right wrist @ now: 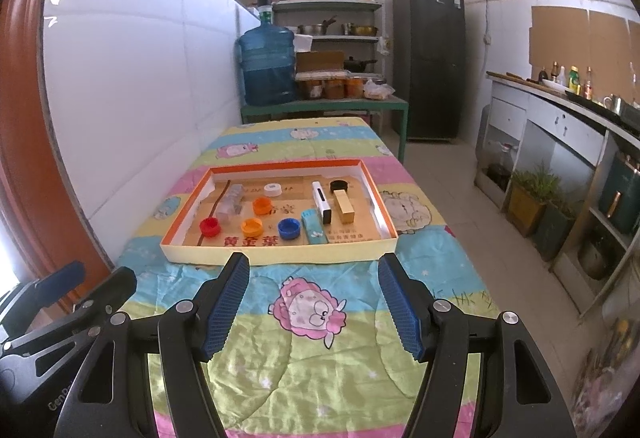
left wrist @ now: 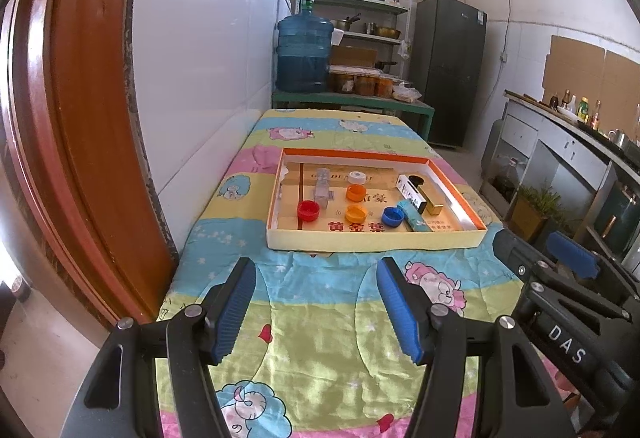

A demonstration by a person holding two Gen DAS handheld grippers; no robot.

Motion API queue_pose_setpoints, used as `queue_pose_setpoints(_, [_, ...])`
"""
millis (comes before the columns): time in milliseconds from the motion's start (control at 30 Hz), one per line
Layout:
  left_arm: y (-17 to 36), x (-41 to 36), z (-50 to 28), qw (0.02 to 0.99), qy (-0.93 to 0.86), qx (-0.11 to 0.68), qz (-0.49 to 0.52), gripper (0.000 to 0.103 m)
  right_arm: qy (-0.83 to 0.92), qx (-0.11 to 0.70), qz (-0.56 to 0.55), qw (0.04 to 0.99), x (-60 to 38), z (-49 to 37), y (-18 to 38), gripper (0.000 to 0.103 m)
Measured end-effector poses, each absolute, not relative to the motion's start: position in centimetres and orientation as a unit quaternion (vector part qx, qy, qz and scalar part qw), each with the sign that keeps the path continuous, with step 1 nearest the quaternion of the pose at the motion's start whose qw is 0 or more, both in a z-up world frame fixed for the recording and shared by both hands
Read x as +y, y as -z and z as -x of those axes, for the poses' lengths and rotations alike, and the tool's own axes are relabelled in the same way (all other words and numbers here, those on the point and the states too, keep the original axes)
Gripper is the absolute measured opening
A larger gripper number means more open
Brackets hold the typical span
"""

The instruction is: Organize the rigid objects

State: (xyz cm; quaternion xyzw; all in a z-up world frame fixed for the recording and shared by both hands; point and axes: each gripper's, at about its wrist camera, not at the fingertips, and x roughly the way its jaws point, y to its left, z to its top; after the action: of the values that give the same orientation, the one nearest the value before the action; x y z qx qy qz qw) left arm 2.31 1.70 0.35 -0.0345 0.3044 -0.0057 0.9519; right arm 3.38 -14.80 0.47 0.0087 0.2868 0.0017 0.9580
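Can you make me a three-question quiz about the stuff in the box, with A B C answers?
1. Where is the red cap?
A. in the tray's near left corner
B. on the bedspread
C. on the shelf

2. How many orange caps are in the tray?
A. one
B. two
C. four

3. What are the right gripper's fingers doing?
A. squeezing the blue cap
B. open, holding nothing
C. shut tight together

Answers:
1 A, it sits inside by that corner.
2 B, one orange cap lies behind the other.
3 B, only bedspread shows between them, and the blue cap lies in the tray.
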Motion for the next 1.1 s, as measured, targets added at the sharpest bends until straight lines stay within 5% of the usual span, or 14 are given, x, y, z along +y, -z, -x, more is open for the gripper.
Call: queue_pose_setpoints(1100, [0.48,1.63,-2.10,0.949,0.005,0.314,0.034,0.063,-0.017,0.296,0.005,0.955,-14.59,-3.20,0.40,0.074])
